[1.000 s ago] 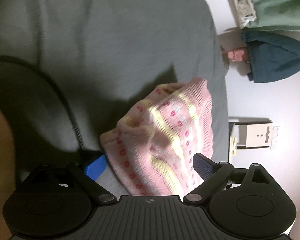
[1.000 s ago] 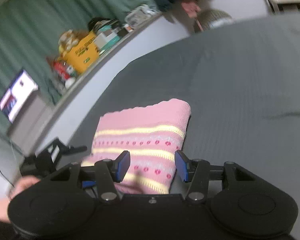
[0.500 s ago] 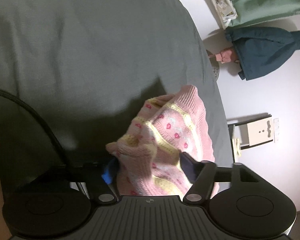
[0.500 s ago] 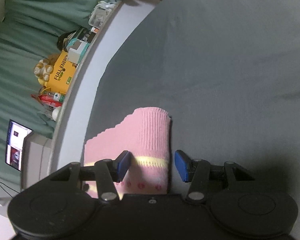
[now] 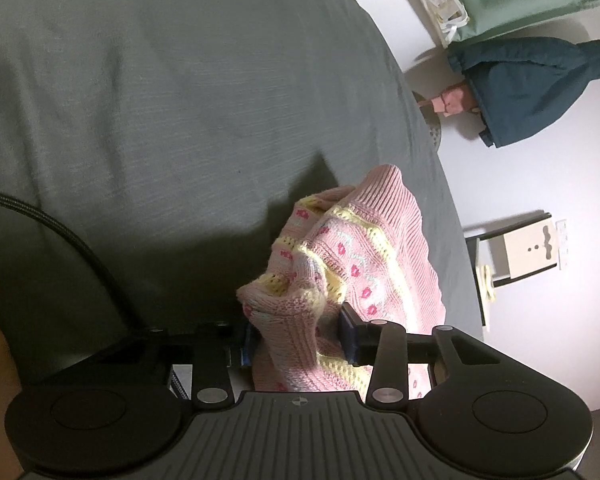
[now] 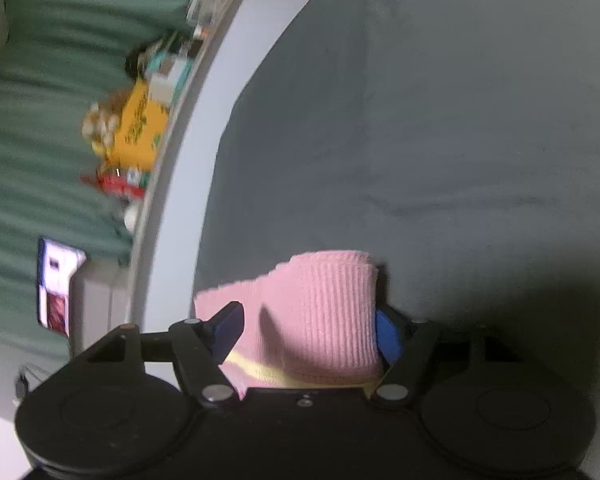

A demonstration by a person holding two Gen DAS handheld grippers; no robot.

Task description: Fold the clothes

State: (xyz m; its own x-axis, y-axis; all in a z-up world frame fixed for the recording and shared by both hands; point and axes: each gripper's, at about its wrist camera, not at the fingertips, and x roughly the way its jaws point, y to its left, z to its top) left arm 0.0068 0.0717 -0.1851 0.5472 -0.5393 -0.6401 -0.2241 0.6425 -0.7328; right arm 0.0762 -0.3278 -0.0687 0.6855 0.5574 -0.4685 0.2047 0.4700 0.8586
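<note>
Left wrist view: a black braided cable (image 5: 80, 248) crosses the grey bed sheet (image 5: 180, 100) at the left. The left gripper (image 5: 296, 338) has its jaws pinched on a bunched fold of the pink knitted sweater (image 5: 364, 264), striped yellow with pink dots, which lies near the bed's right edge. A dark teal garment (image 5: 528, 92) hangs on the wall beyond. Right wrist view: the right gripper (image 6: 308, 328) has its jaws spread wide, straddling the sweater's ribbed pink hem (image 6: 324, 304) without squeezing it.
</note>
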